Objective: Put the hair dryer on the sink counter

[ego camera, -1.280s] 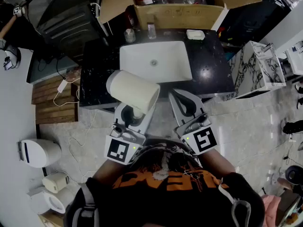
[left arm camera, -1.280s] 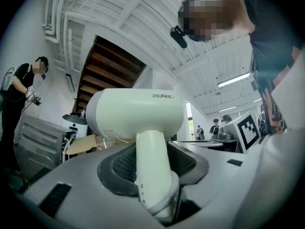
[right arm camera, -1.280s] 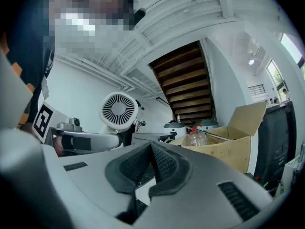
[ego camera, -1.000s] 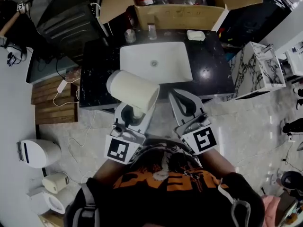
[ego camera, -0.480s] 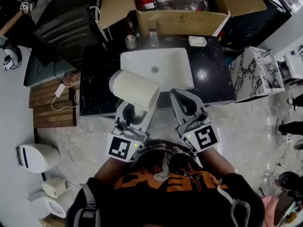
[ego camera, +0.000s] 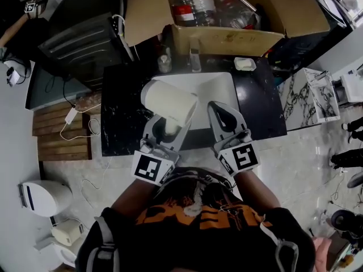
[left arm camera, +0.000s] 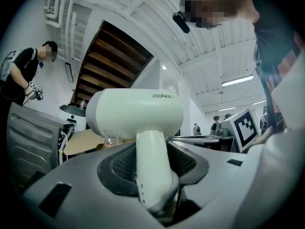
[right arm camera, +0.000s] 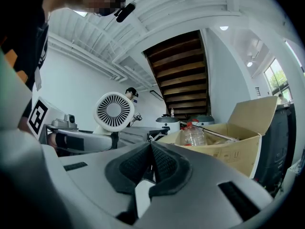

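A cream hair dryer stands upright over the front left of the white basin, which is set in the black sink counter. My left gripper is shut on its handle, with the barrel above the jaws. In the left gripper view the handle is pinched between the dark pads and the barrel fills the middle. My right gripper hangs beside it at the counter's front edge, shut and empty. The right gripper view shows the right gripper with pads pressed together, and the dryer's rear grille to the left.
An open cardboard box with plastic bottles stands behind the sink. A soap dish and two small bottles sit at the counter's back. A dark appliance is at the left, a marble stand at the right.
Both grippers have moved forward toward the sink. The dryer, earlier in front of the counter's edge, now hangs over the basin's front left. The grip on it is unchanged.
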Available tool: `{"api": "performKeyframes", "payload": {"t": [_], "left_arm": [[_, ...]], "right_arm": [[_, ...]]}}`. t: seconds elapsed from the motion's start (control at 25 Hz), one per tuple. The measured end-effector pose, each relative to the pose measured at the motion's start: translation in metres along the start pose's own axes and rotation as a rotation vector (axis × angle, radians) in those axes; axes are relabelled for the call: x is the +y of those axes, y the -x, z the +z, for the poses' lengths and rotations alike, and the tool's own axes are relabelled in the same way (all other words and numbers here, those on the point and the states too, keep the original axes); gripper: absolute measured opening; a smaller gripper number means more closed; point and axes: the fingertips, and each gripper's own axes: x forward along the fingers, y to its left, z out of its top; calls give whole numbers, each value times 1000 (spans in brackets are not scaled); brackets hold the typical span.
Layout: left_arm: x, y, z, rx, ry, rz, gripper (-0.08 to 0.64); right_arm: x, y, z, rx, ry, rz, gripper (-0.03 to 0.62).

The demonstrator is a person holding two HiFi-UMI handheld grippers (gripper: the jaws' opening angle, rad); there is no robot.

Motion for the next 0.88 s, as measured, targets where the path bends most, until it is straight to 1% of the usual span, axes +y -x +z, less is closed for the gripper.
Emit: {"api": "performKeyframes", "payload": {"t": [0.2, 0.52, 0.76, 0.88], "left_arm": [[39, -17, -12, 38, -15, -18, 198], [94, -36, -19, 58, 2, -36, 198], [126, -30, -19, 62, -1, -42, 198], [149, -22, -22, 66, -9, -24, 198]], "right_arm": [[-11, -38, -23, 61, 4, -40, 14], [-19, -82, -39, 96, -5, -90, 14], [-6, -112, -42, 107, -9, -99, 14], [9, -134, -46, 100, -20, -77, 14]]}}
